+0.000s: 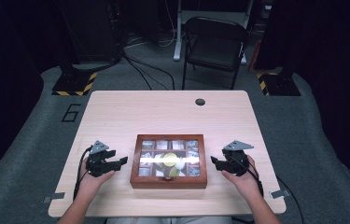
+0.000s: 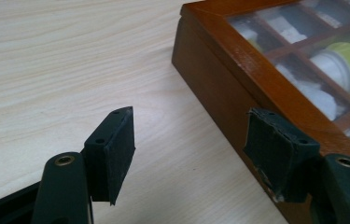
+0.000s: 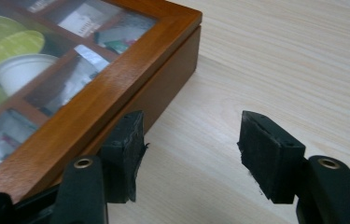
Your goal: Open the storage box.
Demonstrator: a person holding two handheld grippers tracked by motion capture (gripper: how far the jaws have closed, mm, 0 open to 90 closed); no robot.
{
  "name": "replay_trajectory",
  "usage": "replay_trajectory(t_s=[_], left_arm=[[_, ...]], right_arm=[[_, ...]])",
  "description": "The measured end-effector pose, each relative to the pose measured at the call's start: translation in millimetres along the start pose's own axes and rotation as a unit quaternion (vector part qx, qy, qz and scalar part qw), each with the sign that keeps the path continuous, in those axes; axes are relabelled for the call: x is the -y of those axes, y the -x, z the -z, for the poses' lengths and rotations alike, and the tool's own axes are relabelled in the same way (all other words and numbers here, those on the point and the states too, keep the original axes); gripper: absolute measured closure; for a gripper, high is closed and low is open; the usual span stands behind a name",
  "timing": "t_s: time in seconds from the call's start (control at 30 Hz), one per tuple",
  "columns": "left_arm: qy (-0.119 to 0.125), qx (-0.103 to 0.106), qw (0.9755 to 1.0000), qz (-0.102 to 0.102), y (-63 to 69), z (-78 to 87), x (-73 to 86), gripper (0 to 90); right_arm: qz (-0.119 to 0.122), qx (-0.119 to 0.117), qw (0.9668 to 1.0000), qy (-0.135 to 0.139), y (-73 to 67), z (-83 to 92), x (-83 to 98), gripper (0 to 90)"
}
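Box btwn left gripper & right gripper; both wide open, holding nothing.

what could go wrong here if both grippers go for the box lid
1. The wooden box sits loose on the table; a push from the left hand-held gripper or the right hand-held gripper could slide it.
2. The lid's glass panes might get knocked by the pads.
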State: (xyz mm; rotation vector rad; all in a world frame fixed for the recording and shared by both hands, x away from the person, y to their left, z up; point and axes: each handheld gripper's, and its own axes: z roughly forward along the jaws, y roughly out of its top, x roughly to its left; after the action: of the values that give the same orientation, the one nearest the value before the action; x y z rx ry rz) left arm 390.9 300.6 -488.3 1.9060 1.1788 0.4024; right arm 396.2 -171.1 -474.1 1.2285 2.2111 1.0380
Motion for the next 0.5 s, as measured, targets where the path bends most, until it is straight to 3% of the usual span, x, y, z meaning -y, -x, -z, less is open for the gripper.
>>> replay_trajectory(t_s=[0.13, 0.27, 0.5], left_arm=[[0.0, 0.0, 1.0, -0.001, 5.5, 2.7, -0.7, 33.0], [0.0, -0.004, 1.0, 0.001, 10.7, 7.1, 1.3, 33.0], [0.011, 0.007, 0.9999, -0.001, 22.7, 15.2, 3.6, 33.0]], right_arm=[[-0.002, -0.013, 0.9999, 0.003, -5.3, 5.6, 1.0, 40.2], [-0.003, -0.015, 0.9999, 0.005, -10.1, 11.7, 4.0, 39.9], [0.004, -0.015, 0.9998, 0.013, -18.8, 21.6, 8.6, 38.7]])
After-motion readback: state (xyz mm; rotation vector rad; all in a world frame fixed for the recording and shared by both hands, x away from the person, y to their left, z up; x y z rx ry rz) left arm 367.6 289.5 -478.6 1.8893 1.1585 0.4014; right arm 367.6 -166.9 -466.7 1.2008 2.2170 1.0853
